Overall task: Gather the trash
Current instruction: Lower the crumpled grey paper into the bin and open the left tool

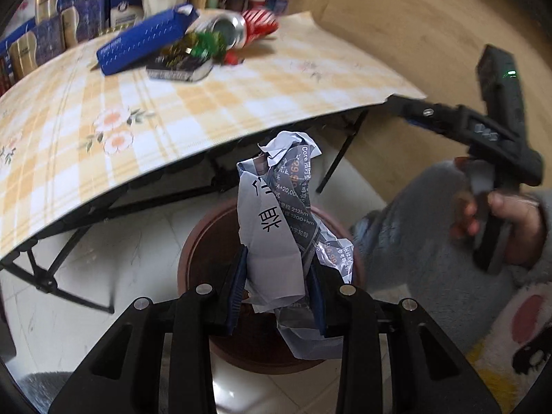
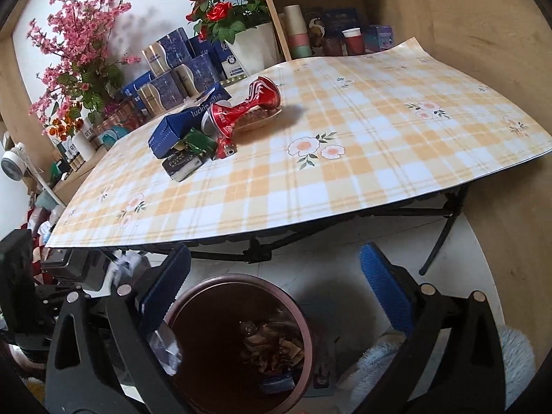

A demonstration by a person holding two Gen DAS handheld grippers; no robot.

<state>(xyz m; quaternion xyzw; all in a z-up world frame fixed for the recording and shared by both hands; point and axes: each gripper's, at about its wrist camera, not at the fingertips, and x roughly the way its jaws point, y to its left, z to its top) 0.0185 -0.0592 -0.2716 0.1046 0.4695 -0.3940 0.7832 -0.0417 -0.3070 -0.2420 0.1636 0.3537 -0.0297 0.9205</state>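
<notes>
Left gripper point(image 1: 277, 296) clamping crumpled printed paper point(image 1: 283, 227), hanging over brown bin point(image 1: 203, 241) on floor; right gripper point(image 2: 272, 289) gaping wide, nothing between pads, hovering above same bin holding scraps; farther off, sitting on checked tablecloth point(image 2: 345, 172): crushed red can point(image 2: 241, 110), blue carton point(image 2: 179, 127), dark wrappers point(image 2: 183, 164)

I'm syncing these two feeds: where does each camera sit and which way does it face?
Left wrist: on the left gripper, facing down at the crumpled paper above the bin; the right hand shows.
Right wrist: on the right gripper, jaws open, facing the table and bin.
Shared: table, bin, crushed can.
</notes>
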